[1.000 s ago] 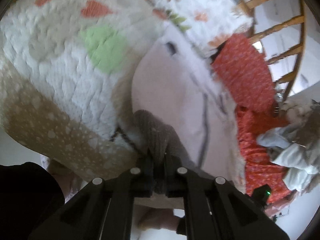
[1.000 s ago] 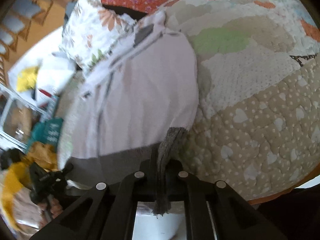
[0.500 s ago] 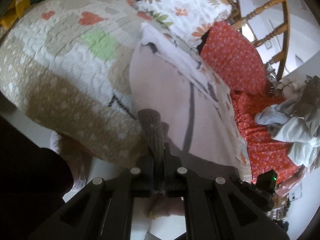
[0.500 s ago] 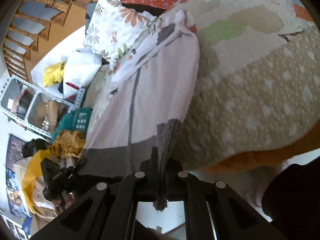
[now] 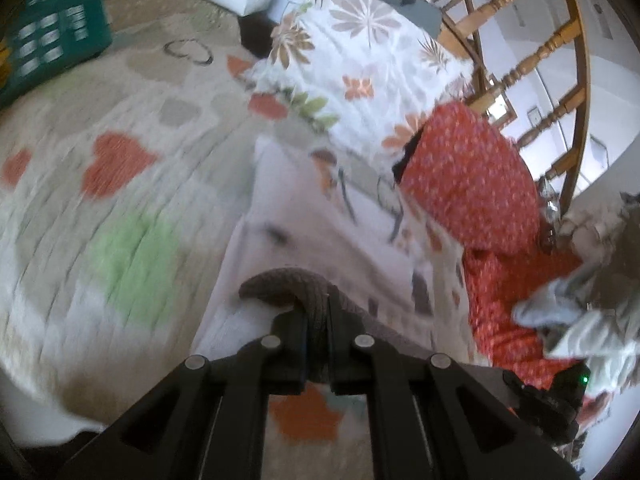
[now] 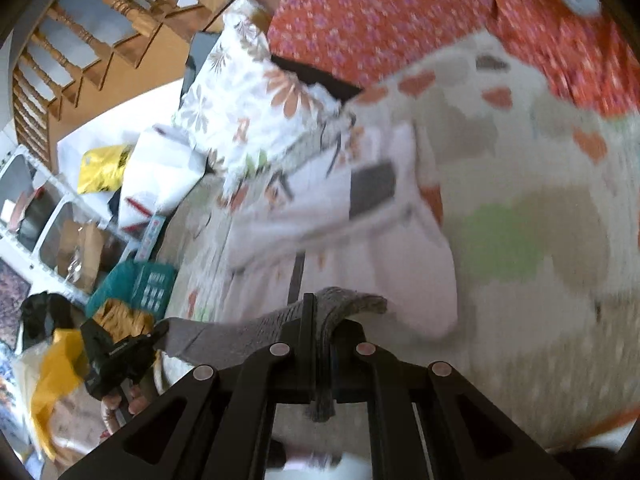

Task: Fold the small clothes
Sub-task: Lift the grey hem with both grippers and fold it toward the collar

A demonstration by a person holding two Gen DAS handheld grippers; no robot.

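Nearest, the left gripper (image 5: 318,320) is clamped on the grey ribbed hem (image 5: 280,280) of a pale pink garment (image 5: 320,216), and the right gripper (image 6: 318,320) pinches the same hem at its other corner. The hem hangs stretched between the 2 grippers, the rest of the garment trailing onto the heart-patterned quilt (image 5: 120,184). Motion blur smears the quilt and garment, so the print is hard to read. Beyond lie a floral pillow (image 5: 360,60) and an orange pillow (image 5: 472,176); the clothes pile (image 5: 580,312) is cut off at the edge.
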